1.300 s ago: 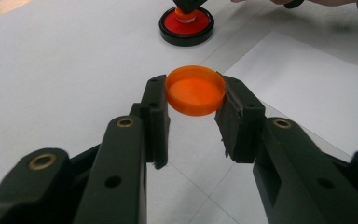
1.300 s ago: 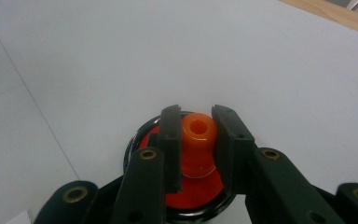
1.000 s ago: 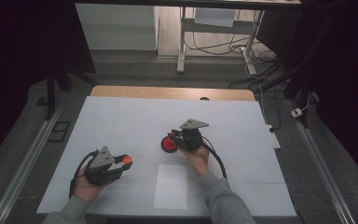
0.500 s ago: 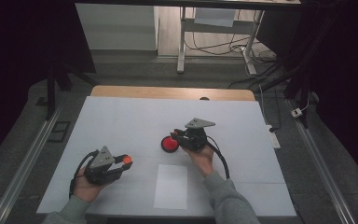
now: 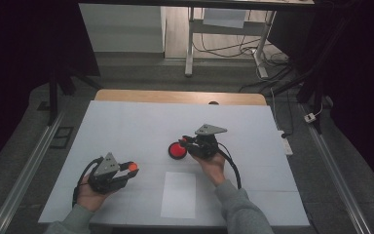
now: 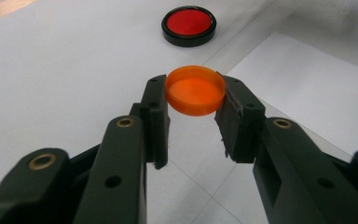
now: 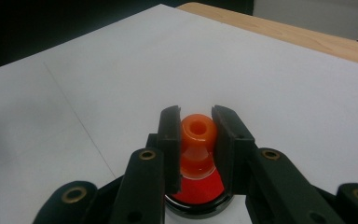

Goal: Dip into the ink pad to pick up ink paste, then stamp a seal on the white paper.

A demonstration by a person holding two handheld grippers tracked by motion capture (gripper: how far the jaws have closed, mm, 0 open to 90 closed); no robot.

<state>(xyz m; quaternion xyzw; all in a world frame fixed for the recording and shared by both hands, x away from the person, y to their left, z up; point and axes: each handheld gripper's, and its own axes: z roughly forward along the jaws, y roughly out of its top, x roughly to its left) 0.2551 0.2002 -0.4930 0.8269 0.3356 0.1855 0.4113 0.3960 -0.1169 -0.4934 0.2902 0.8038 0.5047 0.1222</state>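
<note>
An orange round cap (image 6: 195,91) sits between the pads of my left gripper (image 6: 193,100), which is shut on it. In the high view this cap (image 5: 133,166) is at the tip of the left gripper (image 5: 129,169), low over the table's near left. My right gripper (image 7: 198,128) is shut on a small orange piece (image 7: 198,132) that has a round hole on top and a narrower neck. That piece stands over a red dish with a black rim (image 7: 196,195). The red dish (image 5: 176,150) lies mid-table, at the tips of the right gripper (image 5: 185,143).
A white sheet of paper (image 5: 178,194) lies near the front edge between my forearms. The white table top (image 5: 126,126) ends in a wooden strip (image 5: 175,96) at the far side. A power strip (image 5: 286,145) hangs at the right edge.
My right gripper has shifted slightly to the right, so more of the red dish shows at its tips. The left hand and its cap have stayed put.
</note>
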